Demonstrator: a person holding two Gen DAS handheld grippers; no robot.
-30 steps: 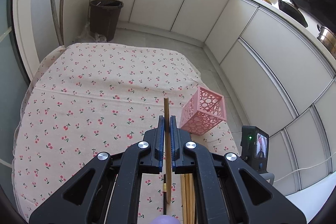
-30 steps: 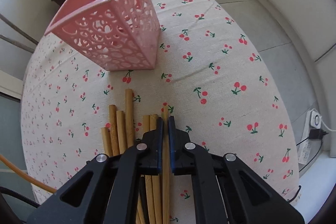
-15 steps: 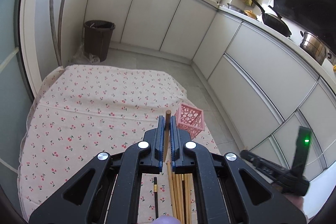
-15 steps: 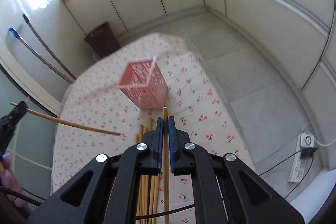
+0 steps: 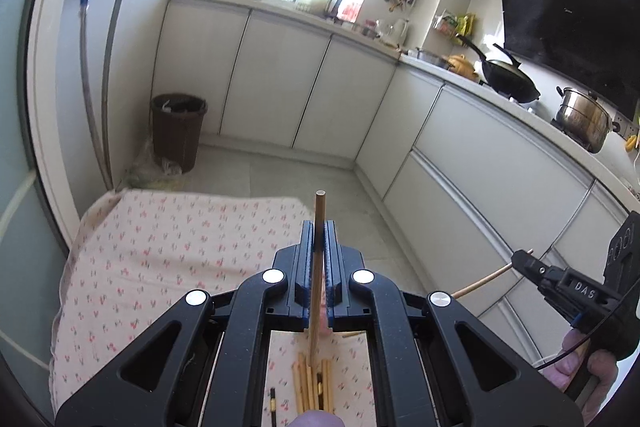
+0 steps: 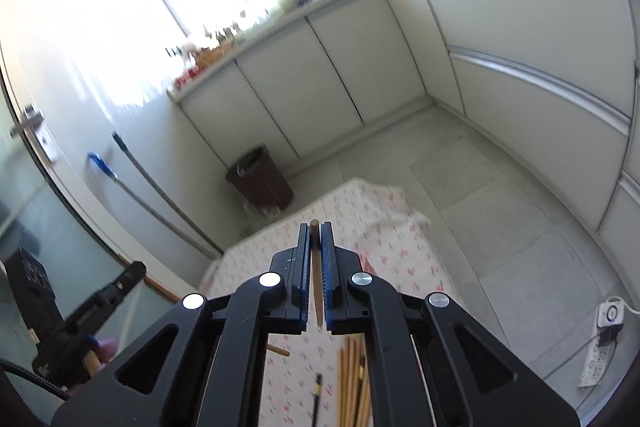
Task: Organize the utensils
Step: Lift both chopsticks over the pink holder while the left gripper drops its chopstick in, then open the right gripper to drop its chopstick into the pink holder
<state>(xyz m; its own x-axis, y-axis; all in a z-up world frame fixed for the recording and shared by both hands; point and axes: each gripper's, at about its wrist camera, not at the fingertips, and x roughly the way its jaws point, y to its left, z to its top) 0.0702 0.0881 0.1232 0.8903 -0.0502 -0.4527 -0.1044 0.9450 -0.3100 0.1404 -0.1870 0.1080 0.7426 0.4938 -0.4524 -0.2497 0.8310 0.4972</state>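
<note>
My left gripper [image 5: 319, 227] is shut on a wooden chopstick [image 5: 319, 215] that sticks up past its tips, high above the cherry-print table [image 5: 160, 251]. My right gripper [image 6: 315, 229] is shut on another wooden chopstick [image 6: 315, 267], also held high. Several loose wooden chopsticks [image 5: 312, 383] lie bunched on the cloth below; they show in the right wrist view too [image 6: 354, 375]. A dark chopstick [image 6: 317, 397] lies beside them. The right gripper shows at the right edge of the left wrist view [image 5: 524, 261]. The pink basket is hidden.
White kitchen cabinets [image 5: 280, 83] run along the back and right. A brown bin [image 5: 178, 131] stands on the floor beyond the table. A wok [image 5: 504, 75] and steel pot [image 5: 584, 123] sit on the counter. A power strip [image 6: 604, 347] lies on the floor.
Both grippers have risen and tilted up, each carrying its chopstick away from the table. The pink basket has dropped out of both views.
</note>
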